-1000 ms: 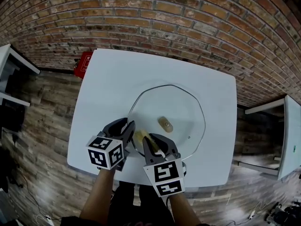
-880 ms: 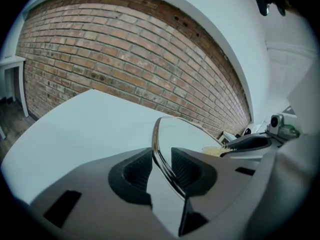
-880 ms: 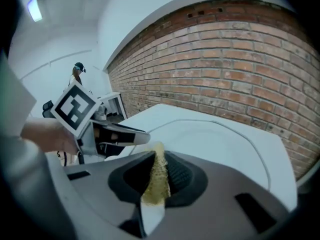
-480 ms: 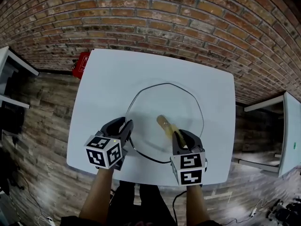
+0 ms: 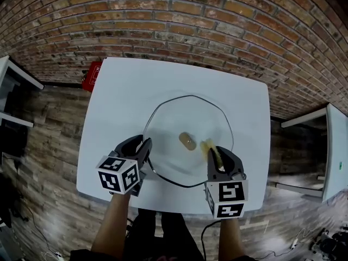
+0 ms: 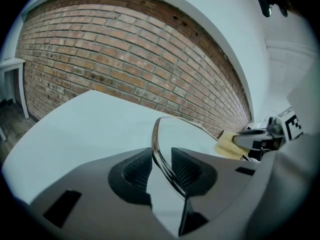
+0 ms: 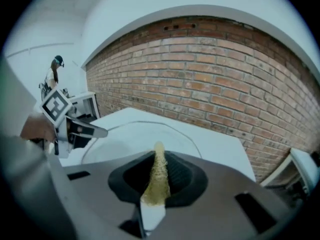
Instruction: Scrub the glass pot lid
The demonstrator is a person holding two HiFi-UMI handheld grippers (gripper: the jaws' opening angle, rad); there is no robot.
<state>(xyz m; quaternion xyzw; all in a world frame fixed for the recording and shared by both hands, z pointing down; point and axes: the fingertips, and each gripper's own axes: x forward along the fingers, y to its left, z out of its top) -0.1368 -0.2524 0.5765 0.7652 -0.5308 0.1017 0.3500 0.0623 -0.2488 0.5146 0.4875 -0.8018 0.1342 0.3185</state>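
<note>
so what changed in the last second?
The right gripper, shut on the yellow sponge, swept across the glass pot lid from beside the left gripper to the lid's right side. Left gripper stays clamped on the lid's rim; lid and table unmoved.

Open table (image 5: 125, 91) round lid (image 5: 168, 126), seemingly

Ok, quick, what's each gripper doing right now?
Left gripper: closed on the glass pot lid, at its rim.
Right gripper: closed on the yellow sponge.
</note>
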